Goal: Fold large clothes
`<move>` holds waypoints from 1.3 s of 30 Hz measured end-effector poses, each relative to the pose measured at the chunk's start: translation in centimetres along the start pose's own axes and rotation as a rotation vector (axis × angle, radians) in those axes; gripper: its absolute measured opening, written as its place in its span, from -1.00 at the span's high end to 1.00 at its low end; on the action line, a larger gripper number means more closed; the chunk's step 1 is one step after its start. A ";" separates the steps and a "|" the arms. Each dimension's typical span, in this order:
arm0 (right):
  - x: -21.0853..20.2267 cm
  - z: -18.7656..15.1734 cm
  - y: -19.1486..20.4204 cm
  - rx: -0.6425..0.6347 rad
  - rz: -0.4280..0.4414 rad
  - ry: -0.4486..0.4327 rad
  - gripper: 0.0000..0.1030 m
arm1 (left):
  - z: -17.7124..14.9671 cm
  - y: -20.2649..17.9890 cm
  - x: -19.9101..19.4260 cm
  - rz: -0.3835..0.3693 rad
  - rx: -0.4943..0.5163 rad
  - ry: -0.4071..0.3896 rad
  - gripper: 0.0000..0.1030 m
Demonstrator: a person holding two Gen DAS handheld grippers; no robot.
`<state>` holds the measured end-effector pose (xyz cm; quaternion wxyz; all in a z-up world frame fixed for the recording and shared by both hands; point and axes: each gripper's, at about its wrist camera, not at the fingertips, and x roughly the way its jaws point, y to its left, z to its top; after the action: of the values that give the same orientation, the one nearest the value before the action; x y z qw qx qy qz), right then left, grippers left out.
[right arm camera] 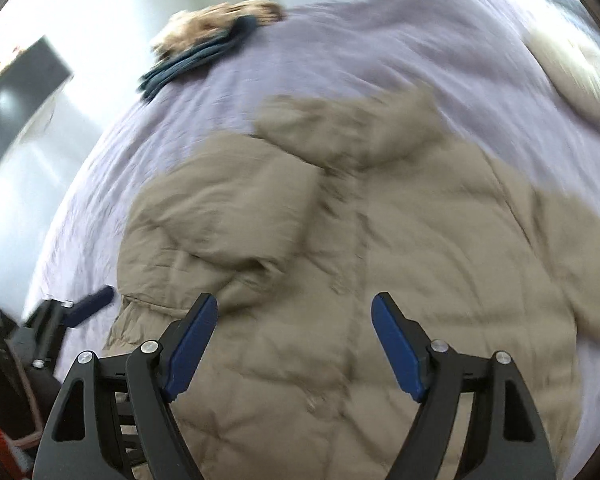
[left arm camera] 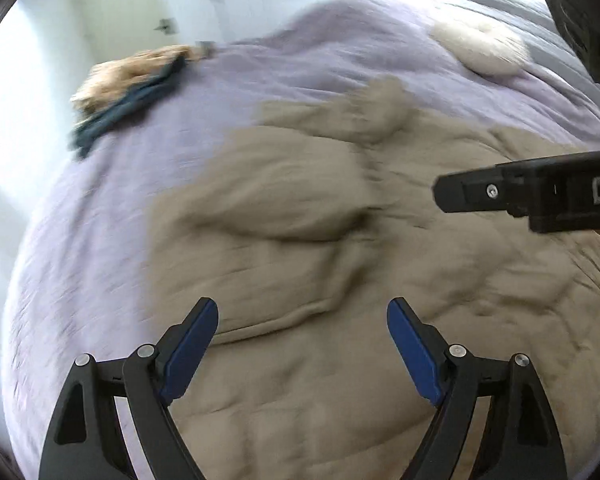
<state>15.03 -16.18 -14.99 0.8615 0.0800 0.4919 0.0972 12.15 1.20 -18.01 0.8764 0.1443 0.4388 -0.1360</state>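
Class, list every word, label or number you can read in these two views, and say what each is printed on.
"DA": white letters on the black body of the right gripper, cut off by the frame edge.
Nothing readable on the coat, the bed cover or the left gripper.

Puffer jacket (right arm camera: 380, 264): plain tan-beige, stitched quilting lines across it, no print.

Bed cover (left arm camera: 100, 208): pale lilac throughout, faintly streaked, unpatterned.

Fuzzy garment (left arm camera: 132, 68): mottled golden brown and cream.

Dark garment (left arm camera: 128, 108), just beside the fuzzy one: deep teal-blue, plain.

Fluffy cushion (left arm camera: 480, 46): off-white.

Grey bedding (left arm camera: 512, 12) behind the cushion: mid grey, plain.

Left claw (left arm camera: 302, 316): black frame, silver rivets, blue pads (left arm camera: 188, 356) on the inner faces.

Right claw (right arm camera: 294, 312): same black, silver and blue; white lettering is seen on its black side in the left wrist view.

Walls and door (left arm camera: 120, 4): white.

Flat panel (right arm camera: 16, 100): dark grey-black.
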 end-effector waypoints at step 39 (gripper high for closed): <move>4.1 -2.5 -14.3 0.733 0.148 -0.026 0.82 | 4.7 15.5 11.5 0.172 -0.382 0.128 -0.72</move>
<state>16.18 -28.91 -23.03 0.7724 0.4197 0.4760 -0.0247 27.88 12.48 -22.52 0.8666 0.0211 0.4973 0.0344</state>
